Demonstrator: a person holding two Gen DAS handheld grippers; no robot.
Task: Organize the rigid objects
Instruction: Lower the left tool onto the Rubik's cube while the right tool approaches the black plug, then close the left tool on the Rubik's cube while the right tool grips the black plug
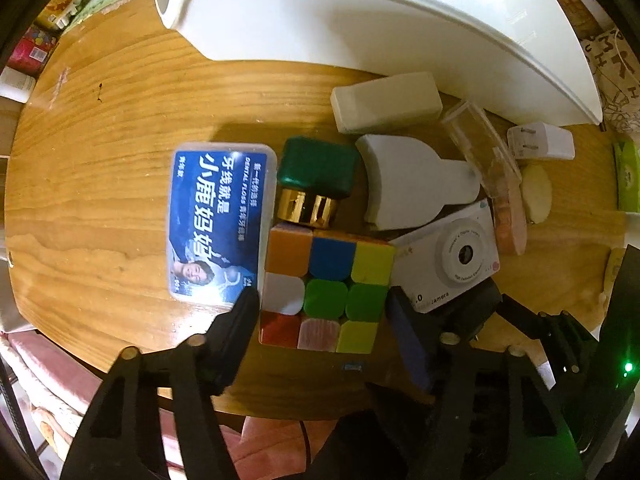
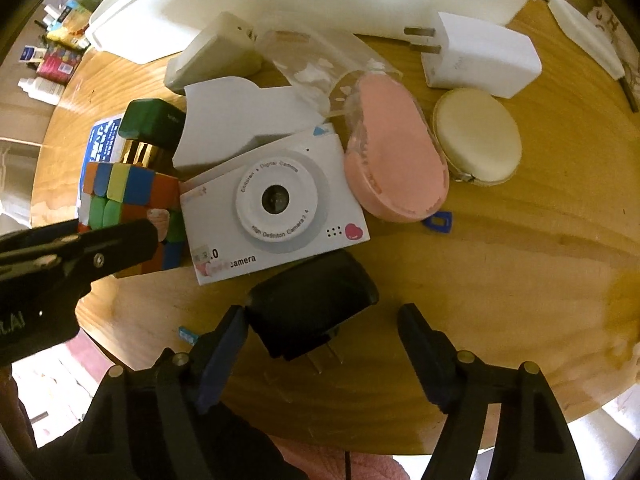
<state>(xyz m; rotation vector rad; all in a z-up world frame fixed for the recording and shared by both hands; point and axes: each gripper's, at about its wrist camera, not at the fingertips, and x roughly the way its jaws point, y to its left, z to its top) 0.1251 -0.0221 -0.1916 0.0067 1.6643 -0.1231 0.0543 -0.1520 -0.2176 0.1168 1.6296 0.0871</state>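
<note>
A: Quick count on the round wooden table [image 1: 100, 160]: one puzzle cube [image 1: 326, 292], one toy camera [image 2: 276, 200], two white chargers, one black charger [image 2: 308, 300], one blue floss box [image 1: 220, 220], one white bin [image 1: 400, 20].

B: The cube?

A: Mixed colours, orange, blue, yellow on top, greens in the middle. It sits right between the left tool [image 1: 324, 316]'s fingers, floss box touching on one side, camera on the other. Jaws parted; contact I can't tell.

B: Right tool [image 2: 320, 328]?

A: Released, straddling the black charger, prongs toward it, one finger just beside it, the other apart.
</note>
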